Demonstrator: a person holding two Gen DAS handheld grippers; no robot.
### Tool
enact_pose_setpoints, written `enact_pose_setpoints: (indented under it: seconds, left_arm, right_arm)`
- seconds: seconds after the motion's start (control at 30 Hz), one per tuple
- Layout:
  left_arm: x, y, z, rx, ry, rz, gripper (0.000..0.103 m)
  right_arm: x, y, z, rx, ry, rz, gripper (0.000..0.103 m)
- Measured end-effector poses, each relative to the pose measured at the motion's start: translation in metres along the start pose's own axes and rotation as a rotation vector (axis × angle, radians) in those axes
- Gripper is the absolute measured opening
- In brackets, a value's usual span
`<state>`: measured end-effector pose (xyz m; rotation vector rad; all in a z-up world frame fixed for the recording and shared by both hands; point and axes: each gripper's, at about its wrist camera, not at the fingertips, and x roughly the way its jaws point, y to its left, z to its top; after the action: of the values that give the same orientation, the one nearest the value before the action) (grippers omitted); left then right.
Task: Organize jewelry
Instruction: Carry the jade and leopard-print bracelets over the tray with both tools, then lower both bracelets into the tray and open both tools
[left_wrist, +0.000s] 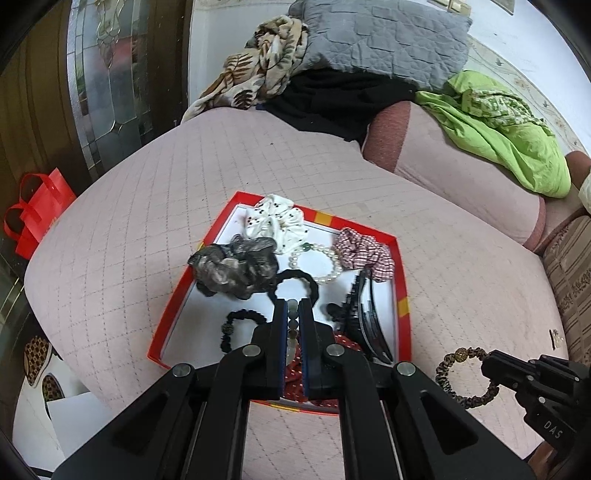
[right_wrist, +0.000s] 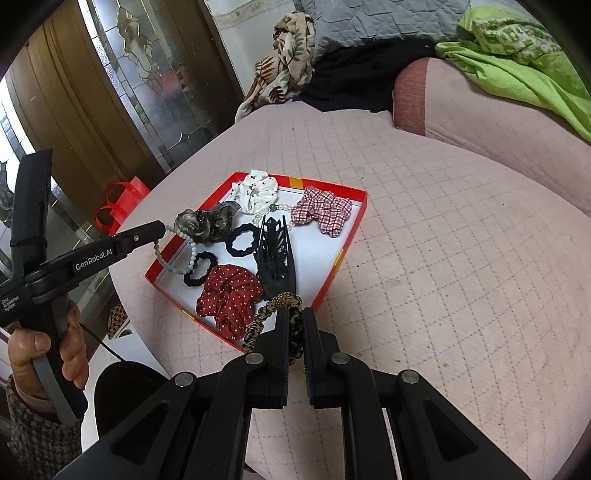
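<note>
Two grippers, each pinching one light, limp loop. The left gripper (left_wrist: 293, 314), angled down over the red tray (left_wrist: 402, 280), clamps a slippery, breakable bead bracelet (left_wrist: 293, 325); the right gripper (right_wrist: 295, 321), at the tray's near right, clamps a soft leopard scrunchie (right_wrist: 258, 325). Either handles best gripped across its band.

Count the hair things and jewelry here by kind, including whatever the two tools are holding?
Fabric scrunchies: 4 (white, grey, checked, red dotted)
Elastic hair ties: 3 (black, black, leopard)
Bead bracelets: 2 (pearl, pale)
Black clips: 1
Total: 10
</note>
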<state>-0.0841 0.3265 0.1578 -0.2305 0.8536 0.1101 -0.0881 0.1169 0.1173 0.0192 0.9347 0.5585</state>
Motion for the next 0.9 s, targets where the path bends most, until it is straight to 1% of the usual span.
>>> enact_pose_setpoints:
  seconds: [0.33,0.53,0.77,0.9]
  left_arm:
    - [0.016,0.028,0.015,-0.041,0.015,-0.04,0.006]
    - [0.024,0.041,0.018,-0.037,0.03,0.017,0.006]
    - [0.037,0.048,0.013,0.014,0.044,0.098,0.006]
    - [0.045,0.052,0.011,0.032,0.056,0.12,0.006]
  right_arm:
    - [0.016,0.003,0.018,0.002,-0.001,0.009,0.008]
    - [0.028,0.005,0.029,-0.001,0.004,0.005,0.008]
    - [0.041,0.002,0.045,0.011,0.0,-0.002,0.008]
    - [0.051,0.0,0.055,0.013,-0.001,-0.021,0.008]
